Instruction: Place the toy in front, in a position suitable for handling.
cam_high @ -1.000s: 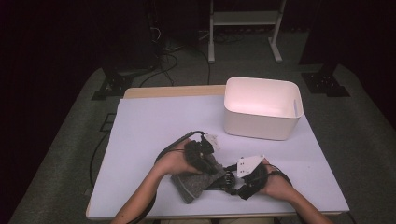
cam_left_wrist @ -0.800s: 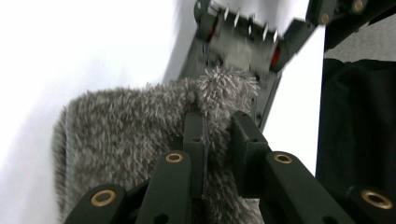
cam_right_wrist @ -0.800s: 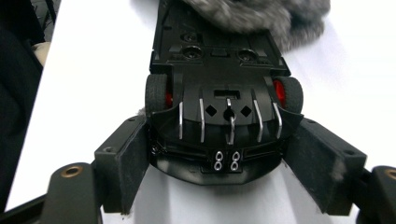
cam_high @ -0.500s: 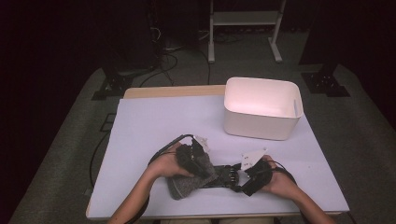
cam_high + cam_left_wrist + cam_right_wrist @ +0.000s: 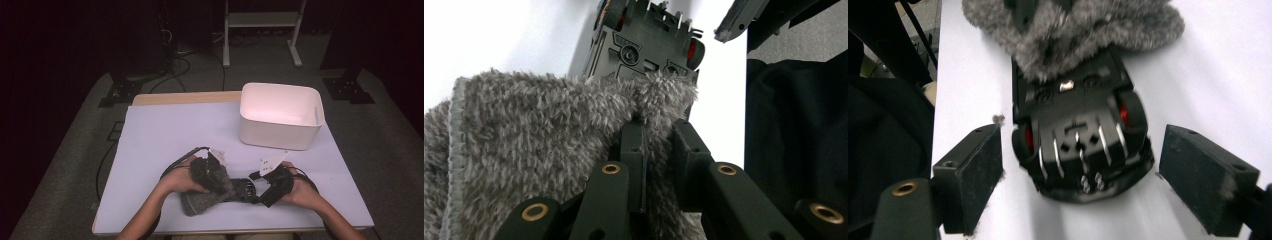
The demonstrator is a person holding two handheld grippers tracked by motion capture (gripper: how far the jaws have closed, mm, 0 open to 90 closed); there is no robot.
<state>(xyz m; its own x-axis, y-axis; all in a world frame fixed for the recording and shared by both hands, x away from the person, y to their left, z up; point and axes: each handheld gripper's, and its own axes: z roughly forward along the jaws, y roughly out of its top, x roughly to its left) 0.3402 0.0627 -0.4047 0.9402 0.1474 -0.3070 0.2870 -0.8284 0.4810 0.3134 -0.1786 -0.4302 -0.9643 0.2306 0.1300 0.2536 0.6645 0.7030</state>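
Observation:
A black toy car (image 5: 1078, 135) with red wheel hubs lies underside up on the white table, its far end under a grey fluffy cloth (image 5: 1073, 25). My right gripper (image 5: 1090, 172) is open. Its jaws have just been opening, and the pads (image 5: 973, 170) stand apart from the car on either side. My left gripper (image 5: 659, 145) is shut on an edge of the cloth (image 5: 539, 130), with the car (image 5: 644, 47) just beyond it. In the high view the cloth (image 5: 200, 201), the car (image 5: 246, 189) and both grippers (image 5: 220, 182) (image 5: 260, 192) sit near the table's front edge.
A white open bin (image 5: 280, 117) stands at the back right of the table (image 5: 170, 135). The table's front edge runs just below the hands. Black cables trail from both grippers. Dark floor and a stand's legs lie beyond the table.
The right hand has eased slightly to the right, so more of the car shows between the two hands. The left hand and the cloth have hardly moved.

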